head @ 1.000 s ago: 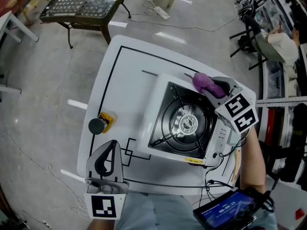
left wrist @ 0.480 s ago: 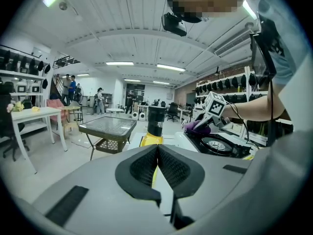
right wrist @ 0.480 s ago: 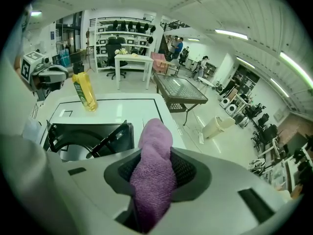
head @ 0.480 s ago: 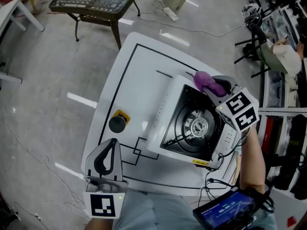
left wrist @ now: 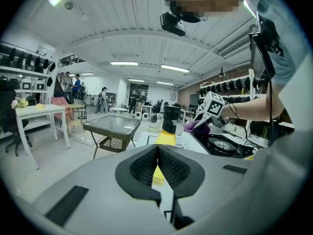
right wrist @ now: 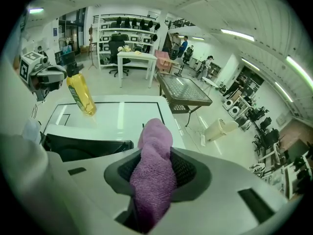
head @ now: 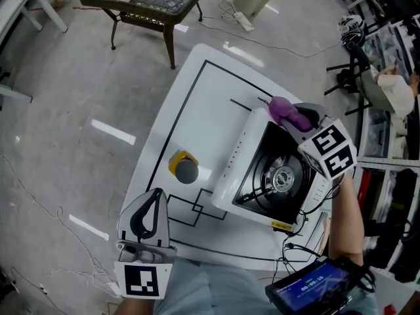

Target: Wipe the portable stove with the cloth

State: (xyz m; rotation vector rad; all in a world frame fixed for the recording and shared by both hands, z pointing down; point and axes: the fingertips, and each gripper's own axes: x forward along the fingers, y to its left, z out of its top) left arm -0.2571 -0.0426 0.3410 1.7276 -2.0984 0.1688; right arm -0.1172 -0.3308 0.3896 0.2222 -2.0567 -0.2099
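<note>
One view, right gripper view, shows tool (right wrist: 156, 173) clamping cloth (right wrist: 155, 143).

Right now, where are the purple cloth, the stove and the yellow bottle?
purple cloth (head: 282, 109), head view, its bunched end.
portable stove (head: 283, 178), head view, its centre burner.
yellow bottle (right wrist: 82, 97), right gripper view, its body.

The portable stove (head: 275, 182) is sitting on the worktop's (head: 203, 117) right side, with a bottle (head: 184, 168) standing left of it. The cloth (head: 281, 109) is lying between the jaws of the right hand-held gripper (head: 295, 118), at the stove's far corner.

Lab hall: shelving (right wrist: 128, 33), white desks (right wrist: 138, 57)
</note>
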